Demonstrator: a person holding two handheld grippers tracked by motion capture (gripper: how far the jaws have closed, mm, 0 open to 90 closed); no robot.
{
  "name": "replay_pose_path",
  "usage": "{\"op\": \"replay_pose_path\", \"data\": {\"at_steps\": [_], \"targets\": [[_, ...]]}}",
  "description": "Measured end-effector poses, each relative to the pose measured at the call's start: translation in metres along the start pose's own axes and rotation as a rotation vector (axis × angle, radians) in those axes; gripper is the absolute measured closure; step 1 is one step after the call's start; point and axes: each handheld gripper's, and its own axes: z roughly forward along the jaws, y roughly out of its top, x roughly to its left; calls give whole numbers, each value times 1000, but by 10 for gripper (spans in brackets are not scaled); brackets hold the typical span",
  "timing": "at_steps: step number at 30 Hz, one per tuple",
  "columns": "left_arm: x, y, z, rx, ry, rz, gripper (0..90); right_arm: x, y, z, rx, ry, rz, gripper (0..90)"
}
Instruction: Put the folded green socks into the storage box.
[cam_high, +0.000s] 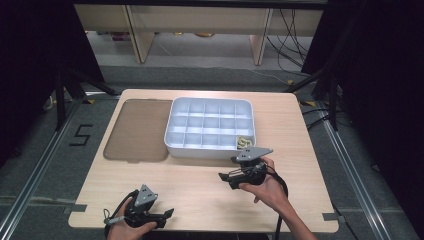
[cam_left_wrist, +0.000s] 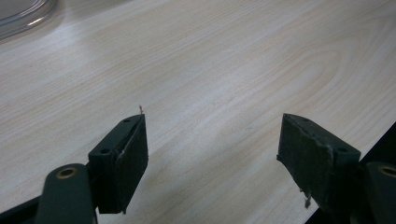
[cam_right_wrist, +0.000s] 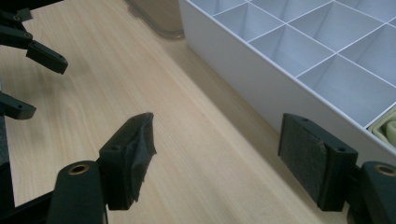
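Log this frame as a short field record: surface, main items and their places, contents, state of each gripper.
surface: wooden table
organizer: white compartment tray, middle of table toward the far edge
tray contents: pale yellowish pieces in the near right corner cell; other cells look bare
lid: clear brownish lid, flat, left of tray
left gripper: open, holds nothing, near table's front edge
right gripper: open, holds nothing, just in front of tray's near wall

Pale pieces (cam_high: 244, 142) in tray's (cam_high: 172, 146) near-right compartment too small to identify; cut by right edge in right gripper view.
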Motion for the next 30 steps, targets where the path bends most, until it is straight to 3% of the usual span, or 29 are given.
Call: {"op": "replay_pose_path", "data": {"at_steps": [20,28,30], "targets": [[-1,-1,0,9,2,-5,238,11,-26,1,35,15,21,269],[-1,-1,0,9,4,-8,239,15,-35,2,42,31,9,157],[-3,-1,1,1,14,-28,238,16,-37,2,41,44,-1,161]]}}
